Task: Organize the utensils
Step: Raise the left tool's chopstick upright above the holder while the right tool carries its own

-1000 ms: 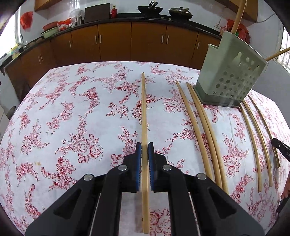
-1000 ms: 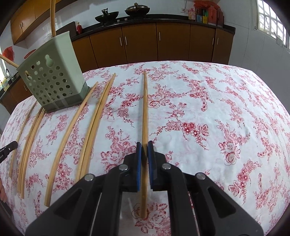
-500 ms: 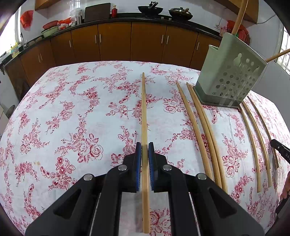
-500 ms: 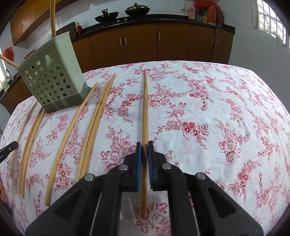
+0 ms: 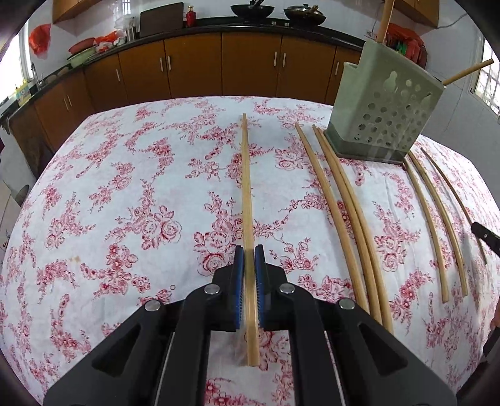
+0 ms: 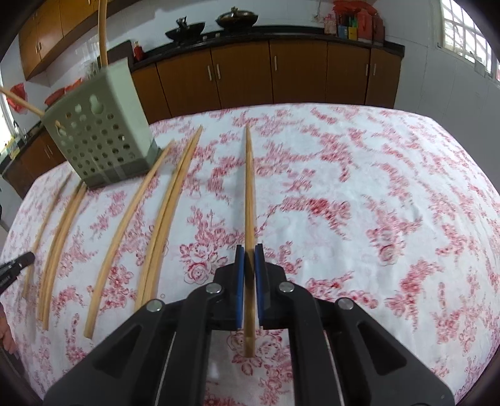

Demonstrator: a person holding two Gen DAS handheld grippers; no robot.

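- Bamboo chopstick (image 5: 247, 200) is sitting clamped in the left gripper (image 5: 249, 274), to the left of the green holder (image 5: 384, 115).
- Right gripper (image 6: 249, 274) is pinching another chopstick (image 6: 249, 193), to the holder's right.
- Risk: thin sticks pivoting or slipping, tips missing the opening, knocking the holder over.
- Loose chopsticks (image 5: 343, 218) are lying beside the holder's base and could be swept off.

Kitchen with brown wooden cabinets (image 5: 193, 68) under a dark countertop (image 6: 281, 32), white walls, bright window (image 6: 462, 28) at right.

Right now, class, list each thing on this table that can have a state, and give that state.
Left tongs: shut on a chopstick.
Right tongs: shut on another chopstick.
Green holder: upright on the tablecloth, two chopsticks standing in it.
Loose chopsticks: lying flat beside the holder.
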